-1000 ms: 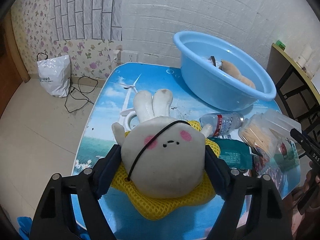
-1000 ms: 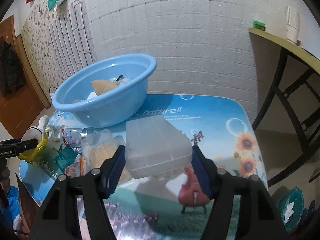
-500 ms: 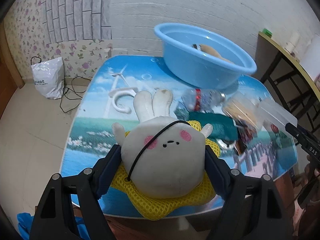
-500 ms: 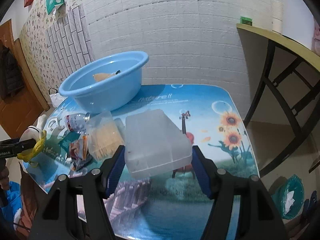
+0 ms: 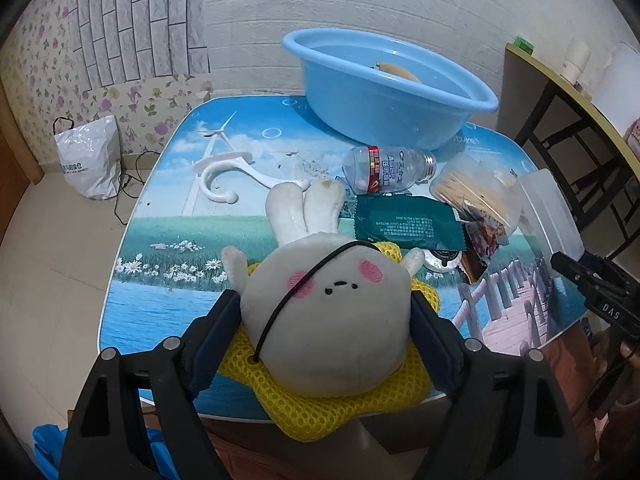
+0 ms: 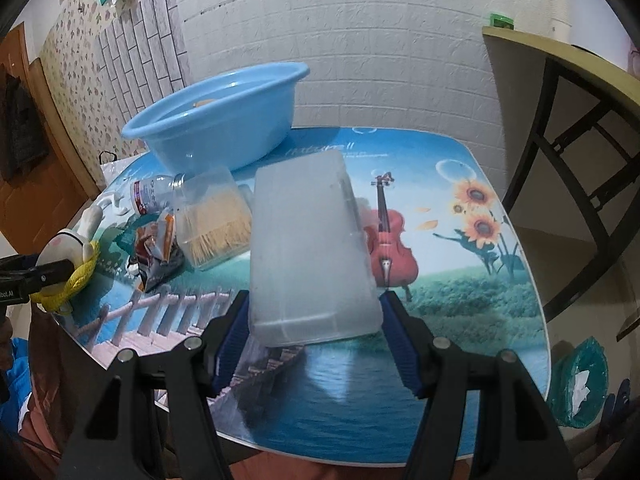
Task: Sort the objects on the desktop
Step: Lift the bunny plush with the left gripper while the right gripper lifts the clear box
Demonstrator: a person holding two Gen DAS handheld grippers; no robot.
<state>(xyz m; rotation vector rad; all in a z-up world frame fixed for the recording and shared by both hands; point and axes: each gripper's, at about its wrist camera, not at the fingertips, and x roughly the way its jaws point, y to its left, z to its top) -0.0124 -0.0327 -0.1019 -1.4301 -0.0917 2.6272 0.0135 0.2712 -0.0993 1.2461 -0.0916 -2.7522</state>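
My left gripper [image 5: 326,320] is shut on a white plush rabbit [image 5: 326,320] that sits on a yellow mesh pad [image 5: 340,408], held above the table's near edge. My right gripper [image 6: 314,320] is shut on a clear plastic box [image 6: 308,248], held above the table's front. A blue basin [image 5: 384,96] stands at the back of the table and holds a tan object. The rabbit also shows at the left of the right wrist view [image 6: 66,246], and the box at the right of the left wrist view [image 5: 550,210].
On the picture-printed table [image 5: 192,240] lie a white hanger hook [image 5: 224,170], an empty plastic bottle [image 5: 388,168], a green packet [image 5: 408,222], a tub of toothpicks [image 5: 476,192] and a snack wrapper [image 5: 484,236]. A dark-framed desk [image 6: 560,80] stands right. A white bag [image 5: 90,160] sits on the floor.
Both grippers have drawn back from the table and risen with the rabbit and the box still held. The basin and clutter now look farther away.
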